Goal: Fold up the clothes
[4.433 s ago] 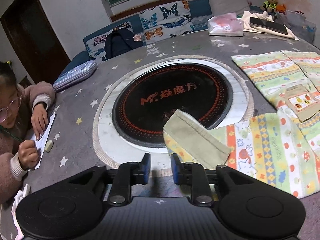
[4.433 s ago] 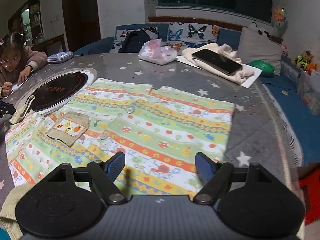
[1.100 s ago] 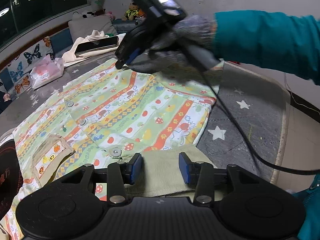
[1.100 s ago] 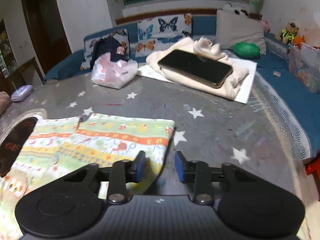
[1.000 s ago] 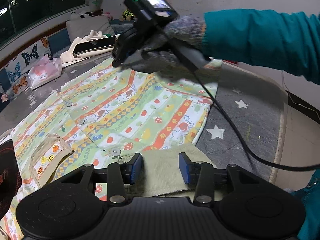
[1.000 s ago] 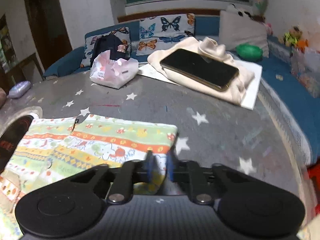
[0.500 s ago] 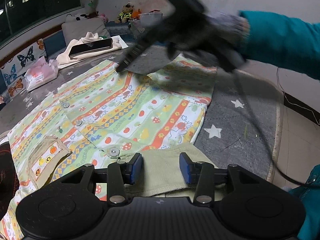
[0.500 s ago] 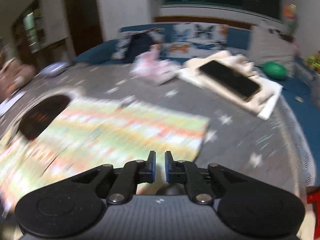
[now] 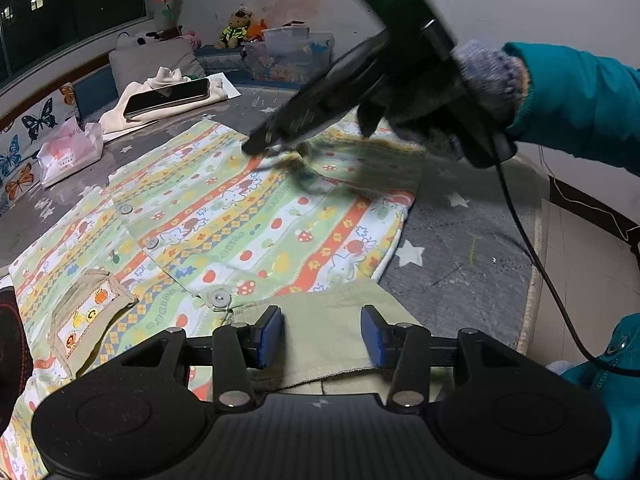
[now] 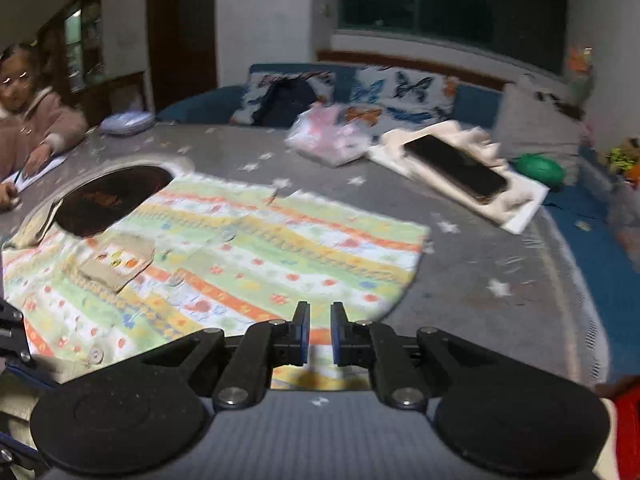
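Your right gripper (image 9: 260, 146) is pinching the patterned shirt's (image 9: 240, 216) far hem while your left gripper (image 9: 322, 334) is hanging unclenched over its beige cuff (image 9: 320, 320) just ahead, so that thin pinch is risking slipping mid-fold.

Indoor artificial light, fairly dim, with dark night windows. Left wrist view mostly sharp. Right wrist view motion-blurred throughout; the striped, print-patterned cotton garment (image 10: 248, 256) is smeared. Fisheye distortion bends edges; corners vignetted black. Soft shadows.

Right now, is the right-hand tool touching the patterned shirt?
Touching. The left wrist view shows the right tool with its tip pinched shut on a raised, bunched fold of the patterned shirt.
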The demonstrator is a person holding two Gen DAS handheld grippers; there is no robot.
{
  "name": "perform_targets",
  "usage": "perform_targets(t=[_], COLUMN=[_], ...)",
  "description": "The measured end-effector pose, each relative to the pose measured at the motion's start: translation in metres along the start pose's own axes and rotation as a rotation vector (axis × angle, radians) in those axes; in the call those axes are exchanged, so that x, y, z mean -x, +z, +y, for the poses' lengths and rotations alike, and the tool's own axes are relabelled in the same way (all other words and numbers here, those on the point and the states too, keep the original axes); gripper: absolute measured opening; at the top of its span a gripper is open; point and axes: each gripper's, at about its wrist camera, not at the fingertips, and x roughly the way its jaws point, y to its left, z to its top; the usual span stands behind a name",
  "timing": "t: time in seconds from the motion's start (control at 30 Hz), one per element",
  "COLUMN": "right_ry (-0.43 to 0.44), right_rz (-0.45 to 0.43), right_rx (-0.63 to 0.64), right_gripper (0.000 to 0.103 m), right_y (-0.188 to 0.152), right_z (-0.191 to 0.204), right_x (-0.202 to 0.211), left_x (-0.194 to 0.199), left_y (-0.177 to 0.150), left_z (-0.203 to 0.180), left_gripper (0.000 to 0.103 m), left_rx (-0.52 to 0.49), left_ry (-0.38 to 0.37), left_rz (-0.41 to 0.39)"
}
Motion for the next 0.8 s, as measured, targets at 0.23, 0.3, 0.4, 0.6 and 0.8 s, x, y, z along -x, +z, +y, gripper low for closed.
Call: perform_targets(t=[0.23,0.3,0.4,0.6,0.8], right_ry=[-0.055,-0.005,0.037,0.040,0.062], right_rz=[-0.013,-0.029,0.006,0.014,0.017], right_rx=[-0.050,-0.031,0.008,-0.001,0.010], right_gripper=[0.013,0.029,0.035,0.048,0.072], right_y=[-0.002,-0.004,-0.014,-0.023,-0.027], right_z=[0.001,0.011,0.025,0.033,0.043], right_x=[0.000,0.008,0.005,0.002,-0.003], left_x=[0.017,0.025,0.035,0.044,0.047], left_y=[-0.006,-0.006,-0.008,-0.013,-0.025], left_z=[0.008,0.015,0.028,0.062,0.085], left_gripper=[0.051,0.052,0.052,0.052,0.052], left_rx=[0.106,0.147,0.201,0.327,0.383], left_ry=[0.044,0.088,0.188,0.432,0.611], left_rz=[-0.017,-0.040,-0.060,-0.002,0.053])
